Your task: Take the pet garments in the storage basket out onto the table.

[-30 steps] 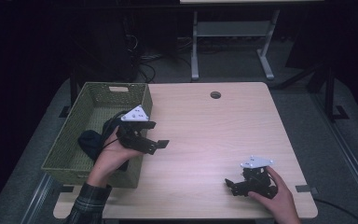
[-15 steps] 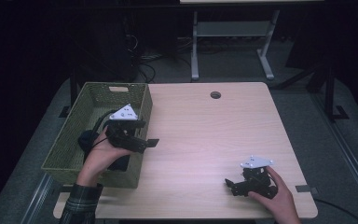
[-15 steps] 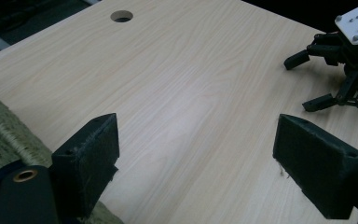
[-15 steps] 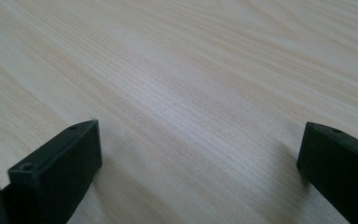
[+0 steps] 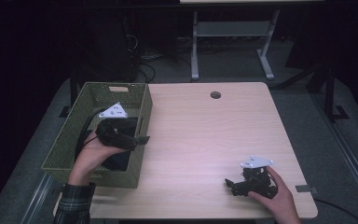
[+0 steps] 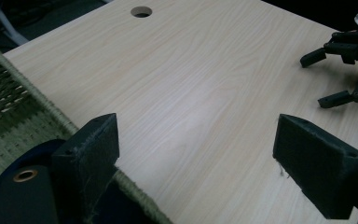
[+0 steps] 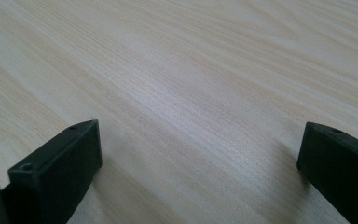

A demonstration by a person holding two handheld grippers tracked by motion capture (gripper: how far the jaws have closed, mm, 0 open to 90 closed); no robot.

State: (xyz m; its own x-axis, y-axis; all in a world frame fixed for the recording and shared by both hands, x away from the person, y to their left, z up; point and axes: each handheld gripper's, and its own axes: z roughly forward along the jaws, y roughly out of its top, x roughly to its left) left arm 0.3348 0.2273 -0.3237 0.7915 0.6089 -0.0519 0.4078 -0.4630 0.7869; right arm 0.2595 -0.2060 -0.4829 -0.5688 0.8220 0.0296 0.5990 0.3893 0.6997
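A green woven basket (image 5: 142,109) stands on the left part of the light wooden table (image 5: 205,135). A dark cloth (image 5: 116,161) lies inside it. My left gripper (image 5: 142,140) hovers over the basket's right wall, open and holding nothing. In the left gripper view its jaws (image 6: 198,140) stand wide apart, one above the basket rim (image 6: 37,102) and the dark cloth (image 6: 46,145), the other above bare wood. My right gripper (image 5: 230,186) rests near the table's front right corner, open and holding nothing. Its jaws (image 7: 198,140) sit low over the wood.
A round cable hole (image 5: 215,94) sits at the back middle of the table. A metal stand (image 5: 233,42) is on the floor behind it. The left gripper view catches the right gripper (image 6: 349,70) far off at its upper right.
My left gripper has moved left, from beyond the basket's right wall to over the basket. The right gripper has stayed where it was.
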